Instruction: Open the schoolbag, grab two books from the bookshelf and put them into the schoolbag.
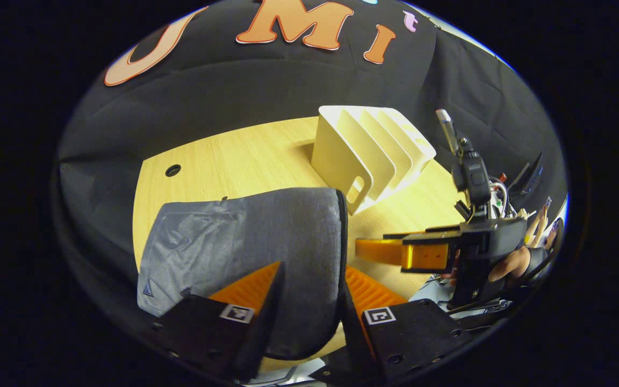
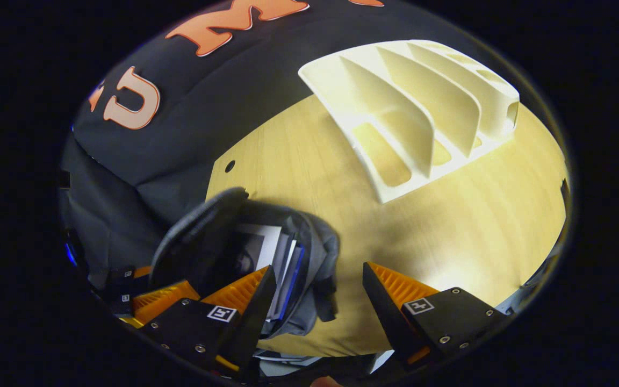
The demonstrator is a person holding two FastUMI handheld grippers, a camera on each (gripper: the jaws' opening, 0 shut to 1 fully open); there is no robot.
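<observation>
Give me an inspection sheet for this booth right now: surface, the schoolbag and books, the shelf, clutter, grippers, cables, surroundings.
Surface: light wooden table, with a round hole near its far edge.
Schoolbag: grey schoolbag on the table, its mouth open in the right gripper view.
Books: books stand inside the bag.
Bookshelf: cream divider rack, slots bare.
Clutter: nothing seen on the table.
Left gripper: left gripper straddles the bag's edge, jaws apart.
Right gripper: right gripper jaws open, nothing between them; a hand holds it.
Cables: wires beyond the table's right side.
Surroundings: black cloth wall.
</observation>
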